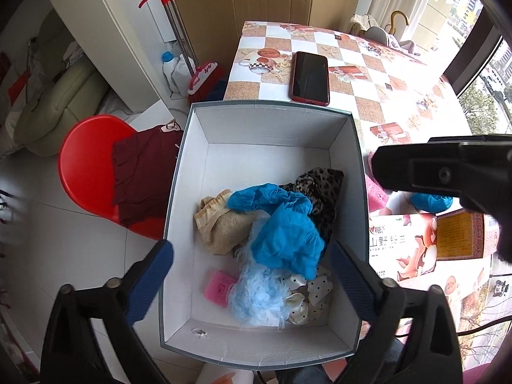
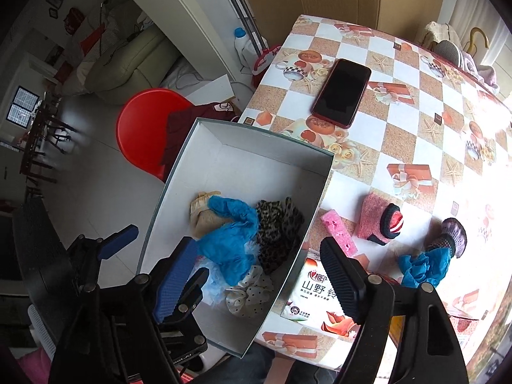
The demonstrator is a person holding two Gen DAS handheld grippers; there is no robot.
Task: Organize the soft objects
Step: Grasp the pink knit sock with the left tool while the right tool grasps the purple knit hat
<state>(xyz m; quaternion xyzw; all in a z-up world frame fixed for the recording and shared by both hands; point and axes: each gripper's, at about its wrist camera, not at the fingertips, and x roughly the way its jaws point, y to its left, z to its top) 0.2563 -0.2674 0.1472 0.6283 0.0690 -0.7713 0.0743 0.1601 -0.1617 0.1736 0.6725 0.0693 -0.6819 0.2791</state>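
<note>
With both the left gripper (image 1: 251,265) and right gripper (image 2: 259,283) spread apart and empty over the box (image 2: 320,192), reach right of the box and pinch the pink sponge (image 2: 338,230) mid-length.

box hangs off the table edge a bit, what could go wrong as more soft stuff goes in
The box overhangs the table on its left side, so a push from a gripper might tip it toward the red chair. The phone lies close behind it and could get shoved. The pink sponge lies tight against the box wall, awkward to grip.
</note>
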